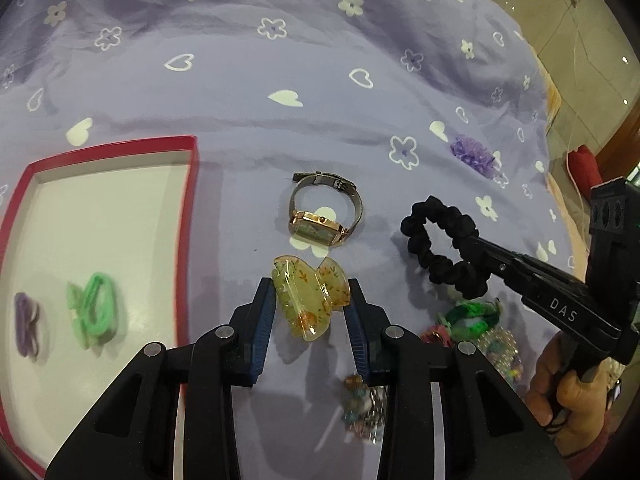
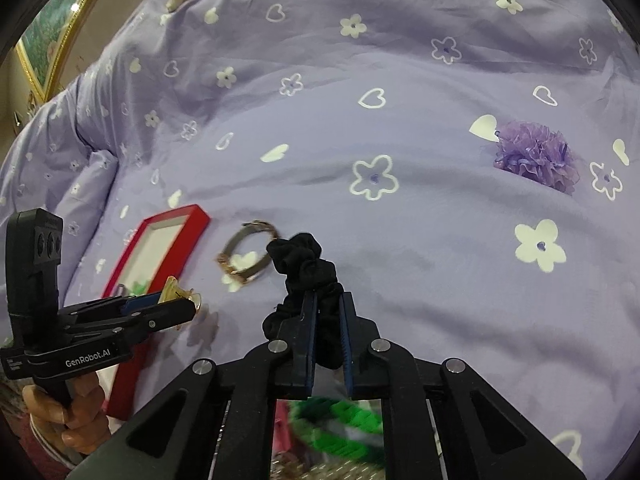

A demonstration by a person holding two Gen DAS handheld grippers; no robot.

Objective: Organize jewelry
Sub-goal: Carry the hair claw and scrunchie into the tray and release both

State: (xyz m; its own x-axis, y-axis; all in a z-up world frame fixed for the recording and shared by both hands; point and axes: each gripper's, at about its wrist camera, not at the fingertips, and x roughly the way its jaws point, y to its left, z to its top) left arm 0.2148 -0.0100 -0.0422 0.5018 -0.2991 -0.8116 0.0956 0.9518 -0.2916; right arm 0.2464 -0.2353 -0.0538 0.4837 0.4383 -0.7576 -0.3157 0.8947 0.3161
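Note:
My left gripper (image 1: 312, 296) is shut on a yellow translucent hair claw (image 1: 308, 296) and holds it above the bedspread; it also shows in the right wrist view (image 2: 180, 298). My right gripper (image 2: 328, 304) is shut on a black scrunchie (image 2: 304, 264), also seen in the left wrist view (image 1: 440, 240). A rose-gold watch (image 1: 324, 212) lies on the bedspread between them. The red-rimmed tray (image 1: 188, 208) at the left holds a green hair tie (image 1: 94, 308) and a purple hair tie (image 1: 26, 324).
A purple ruffled scrunchie (image 2: 536, 156) lies far right on the lavender bedspread (image 1: 240, 92). A pile of beaded bracelets (image 1: 492, 344), a green band (image 2: 340, 420) and a charm piece (image 1: 364, 408) lies near the grippers. The floor (image 1: 580, 20) shows beyond the bed's right edge.

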